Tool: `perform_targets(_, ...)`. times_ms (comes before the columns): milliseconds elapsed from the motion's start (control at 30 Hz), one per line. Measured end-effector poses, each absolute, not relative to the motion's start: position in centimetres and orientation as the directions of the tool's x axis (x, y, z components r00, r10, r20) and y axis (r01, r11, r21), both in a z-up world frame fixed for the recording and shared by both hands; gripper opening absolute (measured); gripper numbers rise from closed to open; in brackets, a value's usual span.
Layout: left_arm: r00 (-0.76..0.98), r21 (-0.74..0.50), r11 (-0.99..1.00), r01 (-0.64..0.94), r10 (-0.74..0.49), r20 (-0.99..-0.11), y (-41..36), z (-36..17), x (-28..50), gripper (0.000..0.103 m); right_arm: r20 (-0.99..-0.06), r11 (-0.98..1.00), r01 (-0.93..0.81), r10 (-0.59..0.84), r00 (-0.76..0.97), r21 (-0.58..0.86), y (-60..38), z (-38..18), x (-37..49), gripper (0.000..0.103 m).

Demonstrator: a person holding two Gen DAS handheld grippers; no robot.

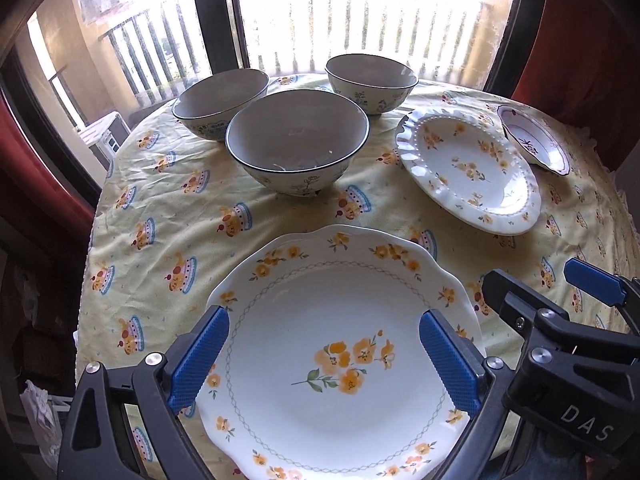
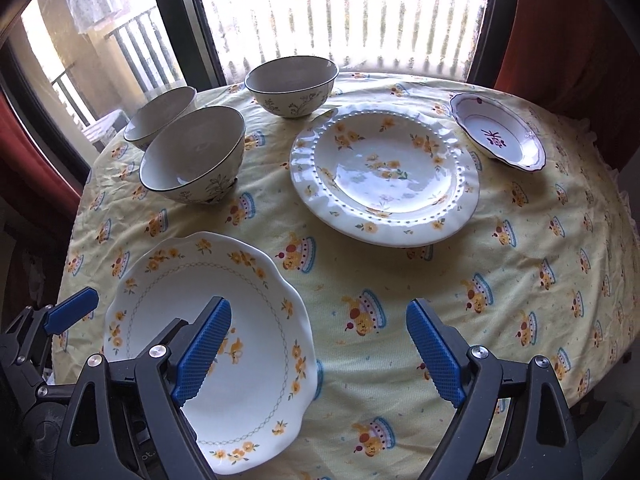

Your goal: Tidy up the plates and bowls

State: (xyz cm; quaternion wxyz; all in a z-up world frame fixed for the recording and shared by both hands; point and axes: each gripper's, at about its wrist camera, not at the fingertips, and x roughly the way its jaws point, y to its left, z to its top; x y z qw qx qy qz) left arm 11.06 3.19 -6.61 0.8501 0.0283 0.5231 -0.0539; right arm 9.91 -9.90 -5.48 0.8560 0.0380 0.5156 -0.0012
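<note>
A white plate with yellow flowers [image 1: 340, 344] lies at the table's near edge; my left gripper [image 1: 324, 320] is open above it, holding nothing. The same plate [image 2: 240, 320] shows left in the right wrist view. My right gripper [image 2: 318, 316] is open and empty above the cloth to the plate's right; it also shows in the left wrist view [image 1: 536, 292]. A beaded floral plate [image 2: 384, 176] lies mid-table. A small purple-patterned dish [image 2: 498, 136] sits far right. Three bowls stand at the back: near one [image 1: 298, 142], left one [image 1: 220, 102], far one [image 1: 372, 80].
A round table with a yellow printed cloth [image 2: 440, 280] stands before a window with a dark frame [image 1: 212, 20]. Red curtains [image 2: 560, 32] hang at both sides. The left gripper's finger [image 2: 72, 310] shows at the left in the right wrist view.
</note>
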Motion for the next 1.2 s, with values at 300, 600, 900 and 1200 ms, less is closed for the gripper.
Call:
perform_targets(300, 0.447, -0.017, 0.998, 0.067, -0.045, -0.893, -1.8, -6.5, 13.3, 0.096, -0.877, 0.996, 0.062, 0.027, 0.479, 0.065, -15.2, -5.3, 12.3, 0.091)
perform_targets(600, 0.443, -0.038, 0.999, -0.005, -0.032, -0.896, -6.5, -6.8, 16.8, 0.094, -0.877, 0.998, 0.015, 0.048, 0.479, 0.063, -20.2, -5.6, 16.6, 0.091)
perform_targets(900, 0.425, -0.064, 0.992, -0.111, -0.011, -0.905, -9.1, -8.6, 21.2, 0.088, -0.879, 0.997, -0.029, 0.080, 0.469, 0.075, -23.6, -6.9, 21.8, 0.091)
perform_targets(1200, 0.411, -0.056, 0.979, -0.196, 0.031, -0.911, -9.4, -11.0, 24.6, 0.084, -0.894, 0.992, -0.061, 0.130, 0.429, 0.115, -24.7, -9.8, 26.9, 0.077)
